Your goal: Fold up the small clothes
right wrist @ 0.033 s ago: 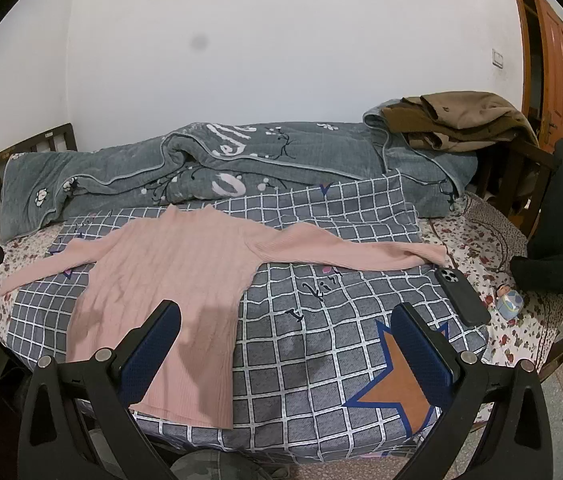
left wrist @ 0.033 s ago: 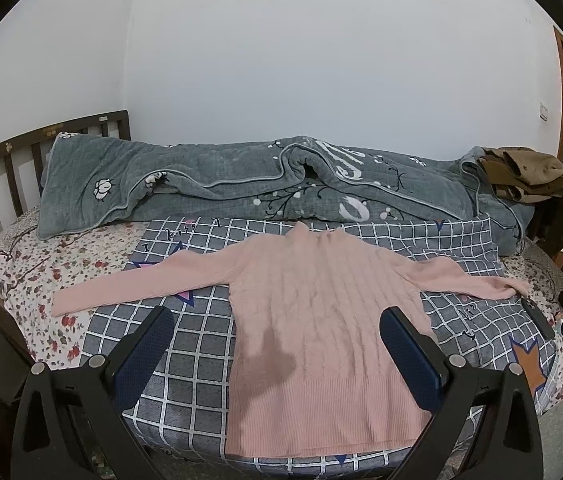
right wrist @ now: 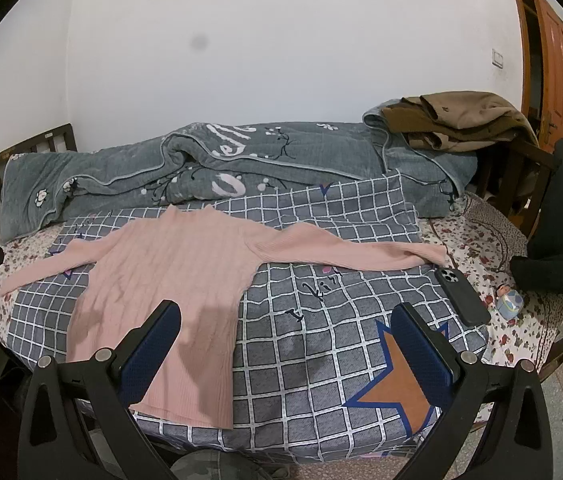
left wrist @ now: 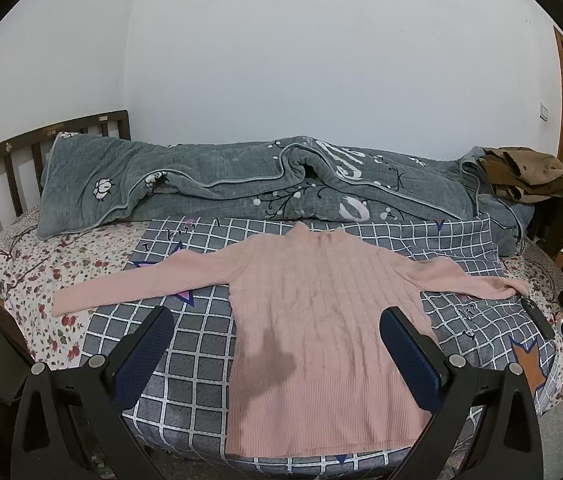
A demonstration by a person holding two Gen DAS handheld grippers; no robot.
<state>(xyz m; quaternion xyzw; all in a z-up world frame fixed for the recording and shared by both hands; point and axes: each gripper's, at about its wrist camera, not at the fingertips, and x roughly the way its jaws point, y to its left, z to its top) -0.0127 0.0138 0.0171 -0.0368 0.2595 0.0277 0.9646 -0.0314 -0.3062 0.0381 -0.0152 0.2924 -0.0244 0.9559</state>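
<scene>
A pink knitted sweater (left wrist: 321, 320) lies flat and face up on a grey checked sheet (left wrist: 201, 344), both sleeves spread out to the sides. It also shows in the right wrist view (right wrist: 169, 280), left of centre. My left gripper (left wrist: 277, 320) is open and empty, held above the sweater's lower half. My right gripper (right wrist: 287, 316) is open and empty, above the sheet (right wrist: 321, 340) just right of the sweater's hem. Neither gripper touches the cloth.
A rolled grey quilt (left wrist: 241, 188) lies along the wall side of the bed. Brown clothes (right wrist: 461, 120) are piled at the right end. A black phone (right wrist: 461, 296) and a small toy (right wrist: 509, 304) lie by the right sleeve's cuff. A wooden headboard (left wrist: 9, 168) stands left.
</scene>
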